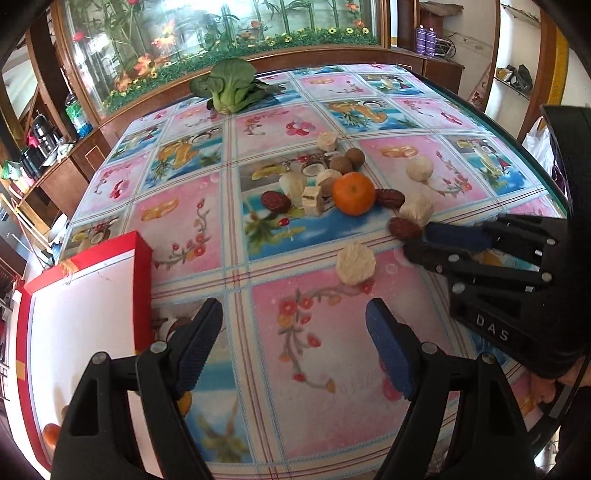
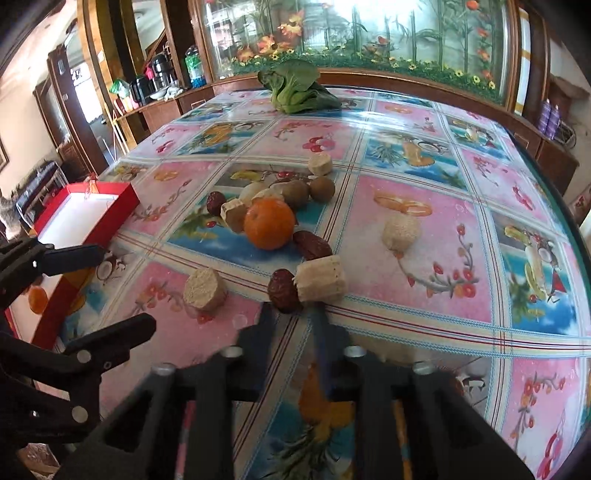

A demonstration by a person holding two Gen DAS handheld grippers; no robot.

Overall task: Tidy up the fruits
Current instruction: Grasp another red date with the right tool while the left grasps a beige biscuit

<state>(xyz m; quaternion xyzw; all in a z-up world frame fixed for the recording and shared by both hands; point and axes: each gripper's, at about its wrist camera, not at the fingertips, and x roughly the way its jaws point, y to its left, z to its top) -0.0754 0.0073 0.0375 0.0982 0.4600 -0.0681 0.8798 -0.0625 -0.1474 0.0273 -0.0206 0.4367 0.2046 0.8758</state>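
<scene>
Daylight fills both views, bright and even, with soft, faint shadows. Glare streaks the glossy bench (image 2: 424, 122) at its far end, and the glass cabinet (image 2: 369, 33) behind it reflects light. Fisheye distortion curves the bench edges and darkens the corners. The right tool (image 2: 291, 321) looks smeared by motion blur; the left tool (image 1: 291, 347) is sharp.

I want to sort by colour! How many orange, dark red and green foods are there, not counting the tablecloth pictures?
Orange: 2, one orange on the table and another orange in the red box
Dark red: 3 red dates
Green: 1 bok choy
Total: 6
</scene>
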